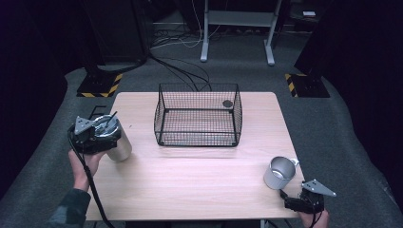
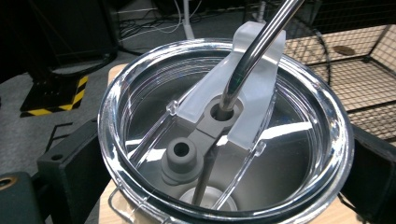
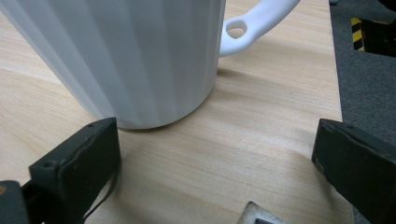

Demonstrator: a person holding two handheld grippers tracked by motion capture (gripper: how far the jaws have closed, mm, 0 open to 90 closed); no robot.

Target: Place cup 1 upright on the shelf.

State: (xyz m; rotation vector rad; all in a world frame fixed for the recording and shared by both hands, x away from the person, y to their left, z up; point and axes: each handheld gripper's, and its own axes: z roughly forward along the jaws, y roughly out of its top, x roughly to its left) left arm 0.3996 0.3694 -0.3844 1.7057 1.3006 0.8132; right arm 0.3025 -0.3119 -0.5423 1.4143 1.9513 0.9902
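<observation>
Tumbler (image 1: pixel 116 142): high view, we see it w/ straw at table's (image 1: pixel 199 185) left edge, left gripper (image 1: pixel 95 135) clamped round its top.
Mug (image 1: pixel 279 172): high view, near table's right front corner; right gripper (image 1: pixel 297 202) just behind it, apart. Wire basket (image 1: pixel 198 116) sits mid-table.
Left gripper view: tumbler's clear lid (image 2: pixel 224 140) betw. both jaws, steel straw (image 2: pixel 252 56) through lid's hole.
Right gripper view: we see jaws spread wide, not touching mug (image 3: pixel 130 56); mug rests on table (image 3: pixel 261 126).
</observation>
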